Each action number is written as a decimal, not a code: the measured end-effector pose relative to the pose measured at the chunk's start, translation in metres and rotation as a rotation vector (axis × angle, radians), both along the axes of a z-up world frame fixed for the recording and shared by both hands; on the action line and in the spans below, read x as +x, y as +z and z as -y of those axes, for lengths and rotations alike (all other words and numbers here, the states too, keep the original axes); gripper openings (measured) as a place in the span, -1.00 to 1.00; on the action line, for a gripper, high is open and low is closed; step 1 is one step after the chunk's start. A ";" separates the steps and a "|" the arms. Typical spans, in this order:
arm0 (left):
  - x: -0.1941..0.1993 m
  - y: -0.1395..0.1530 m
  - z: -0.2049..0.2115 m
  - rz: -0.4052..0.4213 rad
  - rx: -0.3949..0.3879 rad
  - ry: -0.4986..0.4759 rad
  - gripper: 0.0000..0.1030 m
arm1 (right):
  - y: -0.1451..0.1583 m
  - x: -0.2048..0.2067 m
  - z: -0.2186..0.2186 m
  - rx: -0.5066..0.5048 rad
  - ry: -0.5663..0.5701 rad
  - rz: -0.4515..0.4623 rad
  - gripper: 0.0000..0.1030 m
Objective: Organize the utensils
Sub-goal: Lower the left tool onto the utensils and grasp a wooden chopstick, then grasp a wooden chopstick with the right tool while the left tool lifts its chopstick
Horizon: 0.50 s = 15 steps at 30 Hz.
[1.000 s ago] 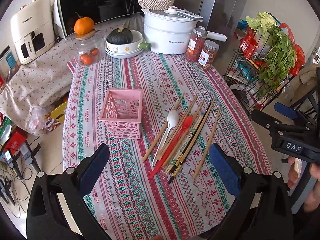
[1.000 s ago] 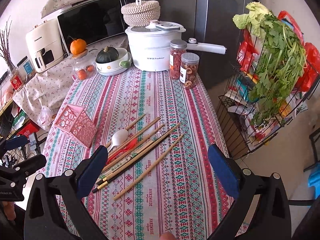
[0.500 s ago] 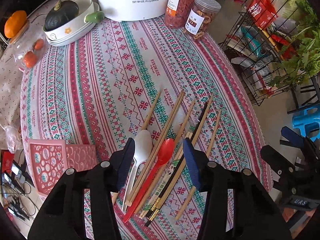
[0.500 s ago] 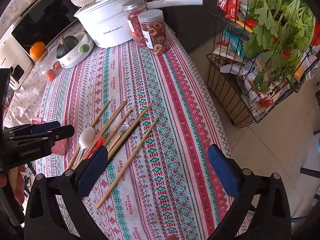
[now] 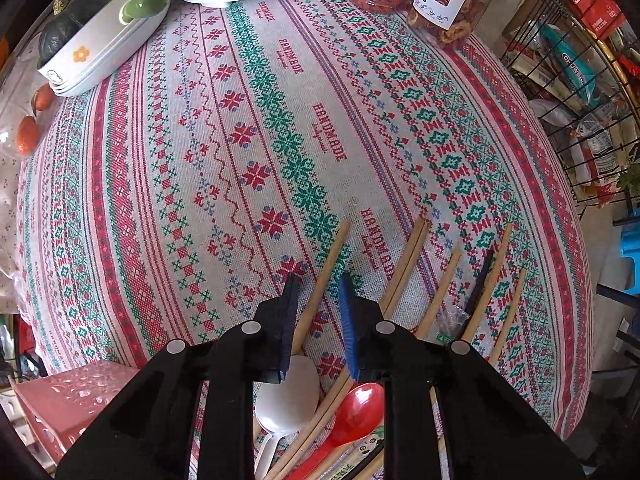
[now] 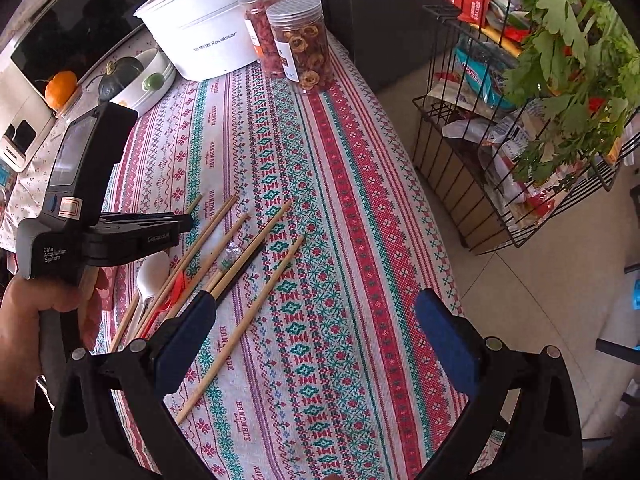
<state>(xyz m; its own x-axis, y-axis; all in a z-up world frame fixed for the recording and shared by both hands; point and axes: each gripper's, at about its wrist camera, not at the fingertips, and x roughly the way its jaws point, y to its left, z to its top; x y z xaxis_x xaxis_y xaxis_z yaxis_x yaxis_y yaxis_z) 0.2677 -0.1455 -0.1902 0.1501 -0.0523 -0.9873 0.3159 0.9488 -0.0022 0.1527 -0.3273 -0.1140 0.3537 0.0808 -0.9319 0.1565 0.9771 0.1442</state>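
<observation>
A slim, pale wooden chopstick (image 5: 324, 276) lies on the woven, cross-stitch-patterned tablecloth (image 5: 248, 128), leftmost of a loose fan of sticks beside a glossy white spoon (image 5: 286, 396) and red spoon (image 5: 358, 408). The left gripper (image 5: 318, 284) points down over it, blue pads closing with the stick between them. The right gripper (image 6: 316, 316) hangs wide apart over bare cloth

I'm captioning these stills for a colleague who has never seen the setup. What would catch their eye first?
First, the loud red-and-green patterned tablecloth, with wooden chopsticks fanned across its near side beside a white spoon and a red spoon. Next, the left gripper, its jaws closing around a single chopstick. At the far end stand a big white pot and two jars.
</observation>
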 end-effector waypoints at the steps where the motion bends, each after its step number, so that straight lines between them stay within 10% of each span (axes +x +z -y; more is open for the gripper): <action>1: -0.001 0.000 0.000 -0.004 -0.001 0.005 -0.68 | -0.001 0.000 0.001 -0.006 0.001 0.000 0.89; 15: -0.063 0.097 -0.028 0.282 -0.058 -0.060 -0.90 | -0.027 0.013 -0.002 0.011 -0.006 -0.056 0.89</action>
